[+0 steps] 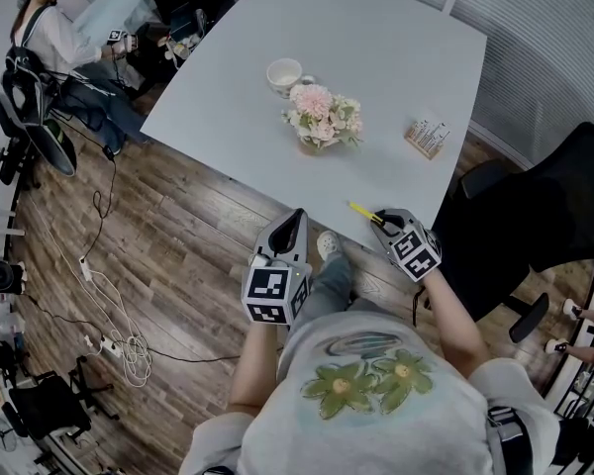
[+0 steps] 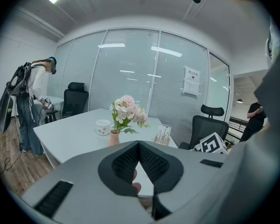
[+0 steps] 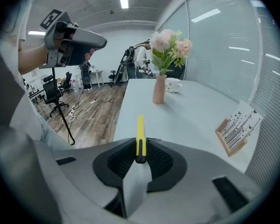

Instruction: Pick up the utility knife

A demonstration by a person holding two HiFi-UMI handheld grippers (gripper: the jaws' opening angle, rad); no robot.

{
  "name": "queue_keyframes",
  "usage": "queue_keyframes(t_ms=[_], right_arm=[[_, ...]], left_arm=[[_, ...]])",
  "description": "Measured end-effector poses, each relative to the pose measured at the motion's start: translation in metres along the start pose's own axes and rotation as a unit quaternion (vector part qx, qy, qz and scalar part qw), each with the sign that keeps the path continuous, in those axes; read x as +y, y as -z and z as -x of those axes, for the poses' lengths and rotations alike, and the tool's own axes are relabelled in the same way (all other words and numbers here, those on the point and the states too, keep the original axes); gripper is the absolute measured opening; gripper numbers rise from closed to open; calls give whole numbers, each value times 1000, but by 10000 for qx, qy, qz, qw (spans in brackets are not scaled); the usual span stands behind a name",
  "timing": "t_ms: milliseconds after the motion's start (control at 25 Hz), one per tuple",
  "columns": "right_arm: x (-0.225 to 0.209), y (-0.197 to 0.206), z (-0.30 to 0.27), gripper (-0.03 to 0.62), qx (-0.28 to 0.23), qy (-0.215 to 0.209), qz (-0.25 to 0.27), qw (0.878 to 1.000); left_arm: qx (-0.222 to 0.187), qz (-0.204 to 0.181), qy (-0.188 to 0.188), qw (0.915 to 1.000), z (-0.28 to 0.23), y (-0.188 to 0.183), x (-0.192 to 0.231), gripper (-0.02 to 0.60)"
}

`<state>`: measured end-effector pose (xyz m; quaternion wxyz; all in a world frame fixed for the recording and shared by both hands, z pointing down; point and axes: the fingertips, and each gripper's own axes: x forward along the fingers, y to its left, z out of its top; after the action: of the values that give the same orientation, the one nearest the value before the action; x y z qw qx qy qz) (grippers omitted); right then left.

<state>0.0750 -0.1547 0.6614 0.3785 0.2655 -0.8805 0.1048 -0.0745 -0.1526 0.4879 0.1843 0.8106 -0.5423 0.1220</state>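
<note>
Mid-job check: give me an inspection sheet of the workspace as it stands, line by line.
Surface: white table; work is at its near corner.
Job's things: yellow utility knife, held by one end, pointing out over the table.
Clutter: cup, vase of flowers, card holder, all apart from the knife.
Grippers: right hand-held gripper shut on the utility knife; left hand-held gripper shut, nothing in it, off the table.
Cables: white cables lying on the wood floor at left.
Surroundings: black office chair at right; another person at a far desk; glass wall.
</note>
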Motion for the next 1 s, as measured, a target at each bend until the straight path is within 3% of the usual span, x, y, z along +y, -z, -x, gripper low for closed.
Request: queue_keyframes(t_ms=[1000], right_arm=[[5, -70, 61, 67, -806, 197, -48, 9965]], left_arm=[[-87, -73, 48, 9999, 5, -11, -12, 2]])
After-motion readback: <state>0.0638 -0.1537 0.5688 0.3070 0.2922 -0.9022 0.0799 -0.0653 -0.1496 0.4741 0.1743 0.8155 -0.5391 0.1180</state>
